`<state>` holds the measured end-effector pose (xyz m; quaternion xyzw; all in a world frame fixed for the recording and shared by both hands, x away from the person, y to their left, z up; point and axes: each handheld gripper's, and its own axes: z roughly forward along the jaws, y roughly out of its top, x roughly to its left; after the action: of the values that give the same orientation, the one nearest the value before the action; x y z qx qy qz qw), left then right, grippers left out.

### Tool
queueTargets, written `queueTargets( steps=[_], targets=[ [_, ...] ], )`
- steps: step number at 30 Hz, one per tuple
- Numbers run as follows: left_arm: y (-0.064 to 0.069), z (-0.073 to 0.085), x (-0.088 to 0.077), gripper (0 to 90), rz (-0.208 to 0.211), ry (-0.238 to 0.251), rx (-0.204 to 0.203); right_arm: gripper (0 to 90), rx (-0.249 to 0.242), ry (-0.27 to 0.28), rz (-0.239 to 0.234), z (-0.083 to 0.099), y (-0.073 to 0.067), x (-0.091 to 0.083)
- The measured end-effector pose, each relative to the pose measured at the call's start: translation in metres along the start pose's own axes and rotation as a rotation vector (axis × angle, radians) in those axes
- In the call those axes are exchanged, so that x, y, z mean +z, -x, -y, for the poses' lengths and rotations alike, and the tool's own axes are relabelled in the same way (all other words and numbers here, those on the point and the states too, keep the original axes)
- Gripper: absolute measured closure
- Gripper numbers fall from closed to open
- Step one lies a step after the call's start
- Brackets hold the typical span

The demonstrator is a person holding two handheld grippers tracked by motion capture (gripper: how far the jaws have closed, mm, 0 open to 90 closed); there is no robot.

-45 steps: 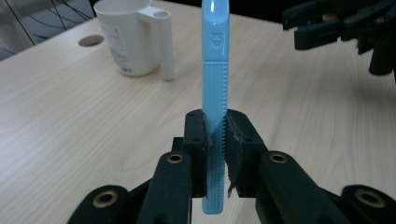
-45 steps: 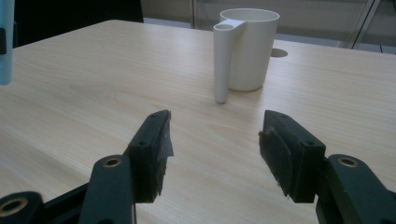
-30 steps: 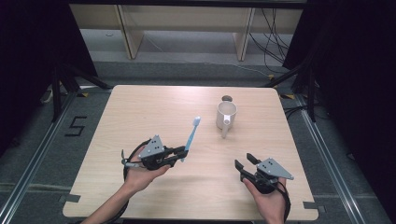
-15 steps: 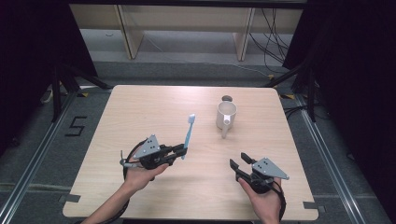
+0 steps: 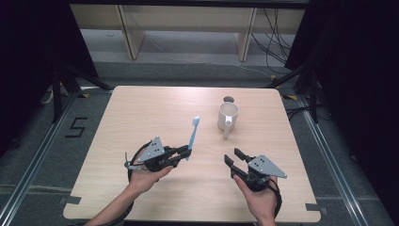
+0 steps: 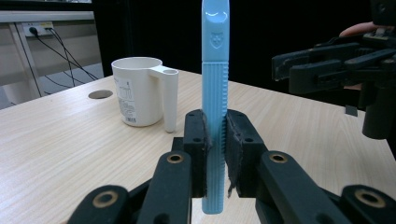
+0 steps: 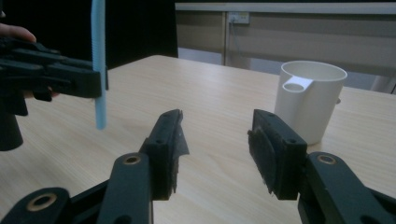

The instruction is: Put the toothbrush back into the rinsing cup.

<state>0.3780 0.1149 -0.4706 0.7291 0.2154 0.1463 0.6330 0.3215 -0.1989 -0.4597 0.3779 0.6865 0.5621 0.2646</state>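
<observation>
Since a second ago the right gripper [image 5: 234, 159] has slid a little toward the table's middle, and its jaws have just been closing with nothing between them; the toothbrush [image 5: 192, 136] in the other hand now stands a touch steeper, its head nearer the left.

From the high view, the left gripper [image 5: 185, 151] pinches the blue toothbrush low on its handle, the white head pointing up and away toward the far edge. A white mug [image 5: 227, 117] stands on the wooden table [image 5: 141, 108] beyond the right gripper, well apart from both, handle turned toward the person. Just behind it lies a small round hole [image 5: 228, 99] in the tabletop.

Along the left gripper view, the two black jaws press flat on the toothbrush [image 6: 215, 93] handle, which stands upright between them and sticks out below the pads. The mug [image 6: 142, 91] sits to the left, and the right gripper [image 6: 327, 65] hangs at the right.

Along the right gripper view, the jaws stand apart over bare table [image 7: 210, 107]. The mug [image 7: 308, 98] is ahead to the right; the toothbrush [image 7: 98, 60] hangs upright in the left gripper [image 7: 100, 81] at the left.
</observation>
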Motion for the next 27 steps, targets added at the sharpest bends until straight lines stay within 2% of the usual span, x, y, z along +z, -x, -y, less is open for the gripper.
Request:
queueTargets(
  steps=[1,2,3,4,6,7,9,10,12,13,14,15,17,21,23,24,25,26,27],
  targets=[
    [0.000,0.000,0.001,78.7,-0.001,0.000,-0.001,55.4,-0.008,0.005,0.005,-0.002,-0.001,0.000],
    [0.000,0.000,0.001,78.7,-0.005,0.001,0.000,56.0,0.008,0.007,0.011,-0.004,-0.004,0.000],
    [0.000,0.000,0.003,78.7,-0.002,0.005,-0.001,56.8,-0.019,0.014,0.008,-0.006,-0.003,0.001],
    [0.001,0.000,0.004,78.7,0.002,0.016,-0.001,57.4,-0.012,0.029,-0.002,-0.008,-0.004,0.003],
    [0.002,-0.001,0.005,78.7,-0.008,-0.004,0.013,58.3,0.015,0.042,-0.014,-0.011,-0.009,0.006],
    [0.003,-0.001,0.006,78.7,-0.006,-0.004,0.017,58.9,-0.004,0.037,-0.011,-0.014,-0.009,0.006],
    [0.005,-0.001,0.009,78.7,0.000,0.011,0.020,60.5,0.028,0.054,-0.029,-0.017,-0.014,0.010],
    [0.006,-0.002,0.009,78.7,-0.008,0.003,0.027,61.2,0.020,0.043,-0.036,-0.020,-0.014,0.010],
    [0.006,-0.002,0.009,78.7,-0.009,0.001,0.029,62.5,0.032,0.075,-0.049,-0.023,-0.017,0.013],
    [0.006,-0.002,0.010,78.7,-0.010,0.002,0.032,63.1,0.015,0.080,-0.053,-0.026,-0.017,0.014],
    [0.006,-0.002,0.011,78.7,-0.009,0.002,0.031,63.7,0.053,0.082,-0.071,-0.028,-0.020,0.014],
    [0.007,-0.002,0.011,78.7,-0.011,0.003,0.031,64.5,0.026,0.098,-0.061,-0.030,-0.020,0.015],
    [0.008,-0.002,0.013,78.7,-0.009,0.013,0.034,65.9,0.046,0.117,-0.082,-0.035,-0.023,0.017],
    [0.011,-0.001,0.016,78.6,-0.008,0.014,0.048,68.5,0.057,0.127,-0.103,-0.042,-0.028,0.022],
    [0.012,-0.001,0.017,78.6,-0.011,0.004,0.049,69.7,0.051,0.131,-0.103,-0.045,-0.030,0.024],
    [0.012,0.000,0.017,78.6,-0.013,0.006,0.051,70.2,0.032,0.136,-0.104,-0.047,-0.030,0.026],
    [0.012,0.000,0.017,78.6,-0.014,0.005,0.051,70.5,0.063,0.128,-0.120,-0.048,-0.032,0.026],
    [0.012,0.000,0.017,78.7,-0.014,0.005,0.052,70.6,0.049,0.139,-0.114,-0.049,-0.033,0.028],
    [0.012,-0.001,0.017,78.6,-0.015,0.006,0.055,70.8,0.059,0.138,-0.126,-0.050,-0.034,0.029]
  ],
)
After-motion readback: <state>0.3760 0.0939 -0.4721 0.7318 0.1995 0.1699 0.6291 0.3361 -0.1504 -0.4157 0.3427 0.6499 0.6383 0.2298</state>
